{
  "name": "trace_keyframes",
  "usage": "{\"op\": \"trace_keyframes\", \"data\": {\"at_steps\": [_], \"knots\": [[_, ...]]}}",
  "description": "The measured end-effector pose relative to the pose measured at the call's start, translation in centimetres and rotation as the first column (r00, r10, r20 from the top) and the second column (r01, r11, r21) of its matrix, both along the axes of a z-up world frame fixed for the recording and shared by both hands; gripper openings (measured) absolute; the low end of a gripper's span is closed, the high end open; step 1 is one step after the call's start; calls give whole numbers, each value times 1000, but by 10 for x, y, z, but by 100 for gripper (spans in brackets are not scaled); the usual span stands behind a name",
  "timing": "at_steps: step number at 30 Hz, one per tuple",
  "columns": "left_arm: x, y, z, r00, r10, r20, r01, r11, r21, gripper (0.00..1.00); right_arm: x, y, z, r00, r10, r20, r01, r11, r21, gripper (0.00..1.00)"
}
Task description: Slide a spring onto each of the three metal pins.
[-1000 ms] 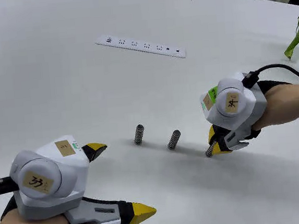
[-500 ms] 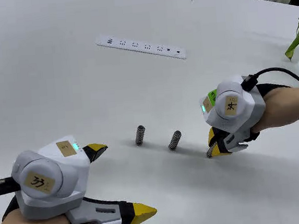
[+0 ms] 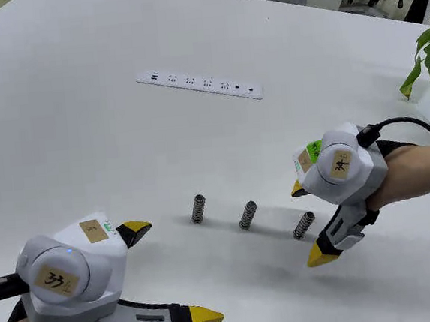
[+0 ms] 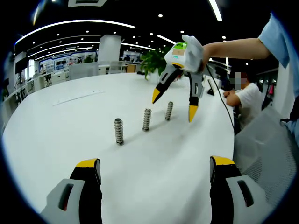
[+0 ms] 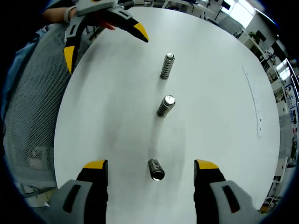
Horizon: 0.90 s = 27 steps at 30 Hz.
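Note:
Three coil springs stand in a row on the white table (image 3: 84,127), each on an upright pin: the left spring (image 3: 198,208), the middle spring (image 3: 247,215) and the right spring (image 3: 304,225). My right gripper (image 3: 308,222) hangs open just above the right spring, one finger on each side, touching nothing. In the right gripper view that spring (image 5: 156,169) sits between the open jaws (image 5: 150,164), and pin heads show atop the other two springs (image 5: 165,106) (image 5: 167,66). My left gripper (image 3: 170,273) is open and empty at the near left.
A white power strip (image 3: 199,84) lies farther back on the table. A green plant (image 3: 425,60) stands at the right edge, and a black cable (image 3: 414,117) runs from the right gripper. A seated person (image 4: 245,95) is beyond the table's edge.
The right gripper has opened and let go of the right spring, then risen a little. That spring now stands free. The left gripper has hardly moved.

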State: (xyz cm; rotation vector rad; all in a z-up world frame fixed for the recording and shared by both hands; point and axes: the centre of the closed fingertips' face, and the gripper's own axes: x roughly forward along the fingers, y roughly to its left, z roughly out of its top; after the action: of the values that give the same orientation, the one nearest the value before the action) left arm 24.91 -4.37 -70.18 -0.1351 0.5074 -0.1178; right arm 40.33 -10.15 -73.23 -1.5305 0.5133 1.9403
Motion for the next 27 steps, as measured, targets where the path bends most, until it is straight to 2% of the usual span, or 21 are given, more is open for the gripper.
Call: {"op": "trace_keyframes", "data": {"at_steps": [2,3,5,7,10,12,13,16,18,21,24,27], "knots": [[-1,0,-1,1000,-1,-5,1,1000,2,99,0,0,2,999,-34,-4,34,999,37,85],[-1,0,-2,1000,-2,-7,3,1000,5,99,-1,4,3,997,-77,-18,78,994,80,88],[-1,0,-2,1000,-2,-7,2,1000,6,99,-4,6,5,992,-119,-48,125,984,129,94],[-1,0,-2,1000,2,-7,-2,1000,10,99,-6,5,7,980,-184,-80,195,967,167,97],[-1,9,2,999,39,9,-39,998,44,96,-9,2,15,960,-261,-100,277,931,237,99],[0,15,6,997,73,30,-74,996,40,98,-10,4,21,929,-341,-144,370,878,305,99],[0,20,6,995,90,35,-91,995,42,99,-16,3,24,912,-366,-184,408,853,326,99],[-1,21,4,993,109,33,-110,993,40,99,-21,-5,29,874,-424,-238,484,801,351,99],[-2,23,3,992,119,30,-120,992,37,98,-22,-13,28,825,-480,-297,563,742,364,99],[-1,22,3,993,114,36,-116,993,32,98,-27,-22,27,772,-530,-351,632,693,347,99],[-1,20,-1,994,111,23,-112,993,30,98,-30,-29,31,744,-547,-383,666,649,367,99],[1,21,0,993,115,21,-116,993,34,98,-30,-41,31,731,-562,-387,682,626,378,99]]}}
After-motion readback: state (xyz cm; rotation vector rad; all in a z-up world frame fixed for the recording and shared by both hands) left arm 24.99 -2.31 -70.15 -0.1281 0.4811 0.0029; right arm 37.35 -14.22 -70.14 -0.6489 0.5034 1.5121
